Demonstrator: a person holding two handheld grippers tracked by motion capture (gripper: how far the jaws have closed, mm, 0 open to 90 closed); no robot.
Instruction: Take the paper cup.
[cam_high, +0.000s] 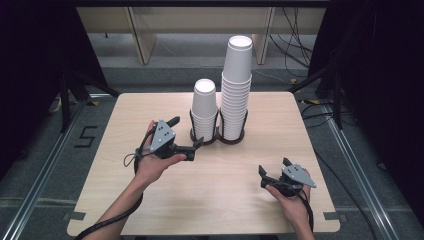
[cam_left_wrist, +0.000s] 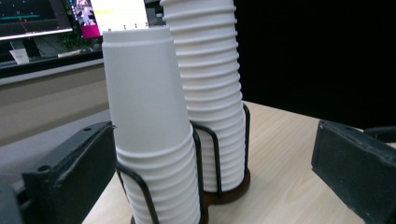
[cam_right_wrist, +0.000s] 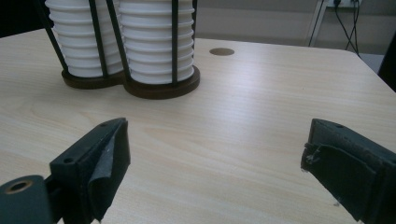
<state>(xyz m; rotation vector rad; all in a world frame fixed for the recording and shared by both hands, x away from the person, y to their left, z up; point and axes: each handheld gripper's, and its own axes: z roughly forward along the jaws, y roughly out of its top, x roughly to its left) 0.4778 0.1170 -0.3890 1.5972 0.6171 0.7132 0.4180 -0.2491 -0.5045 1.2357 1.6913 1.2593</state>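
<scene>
Facing plain unmarked cup stacks (cam_high: 205, 110), left claw (cam_high: 187, 135) wide open, empty; right claw (cam_high: 274, 170) likewise

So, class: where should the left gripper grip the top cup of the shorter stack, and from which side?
Probably the bare upper wall of the top cup, from the left gripper's side: it stands clear above the wire holder, and the taller stack blocks the other side.

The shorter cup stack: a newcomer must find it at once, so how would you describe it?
On the wooden table, toward its far edge, a black wire holder keeps two stacks of white paper cups upright. The shorter cup stack is nearest the left gripper; its neighbour, the taller stack, rises well above it.
</scene>
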